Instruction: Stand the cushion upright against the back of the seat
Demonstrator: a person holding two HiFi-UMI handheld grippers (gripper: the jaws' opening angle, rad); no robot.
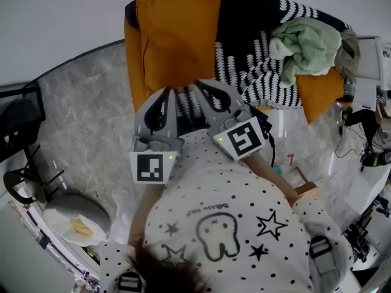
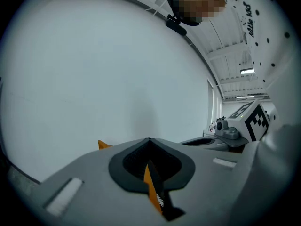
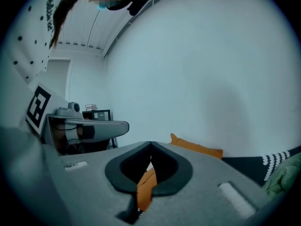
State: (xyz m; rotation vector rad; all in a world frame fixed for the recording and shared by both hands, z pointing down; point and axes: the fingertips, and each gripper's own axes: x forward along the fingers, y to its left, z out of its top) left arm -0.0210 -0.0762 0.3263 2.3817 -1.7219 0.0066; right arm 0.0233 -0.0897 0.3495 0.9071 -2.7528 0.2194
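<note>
The orange cushion (image 1: 177,35) stands upright against the back of the seat (image 1: 244,23), which is covered by a black throw with white stripes. My left gripper (image 1: 170,92) and right gripper (image 1: 204,84) sit side by side just below the cushion's lower edge, both pointing at it. In the left gripper view the jaws (image 2: 149,140) meet at the tips, and only an orange sliver shows through the gap behind them. The right gripper (image 3: 150,145) likewise has its tips together, and the cushion's top edge (image 3: 197,149) shows beyond. Neither gripper holds anything that I can see.
A crumpled green cloth (image 1: 308,44) lies on the seat's right side, above a second orange cushion (image 1: 321,90). A white round object (image 1: 73,215) and a black stand (image 1: 21,112) are on the grey floor at left. Cables and gear (image 1: 363,133) crowd the right edge.
</note>
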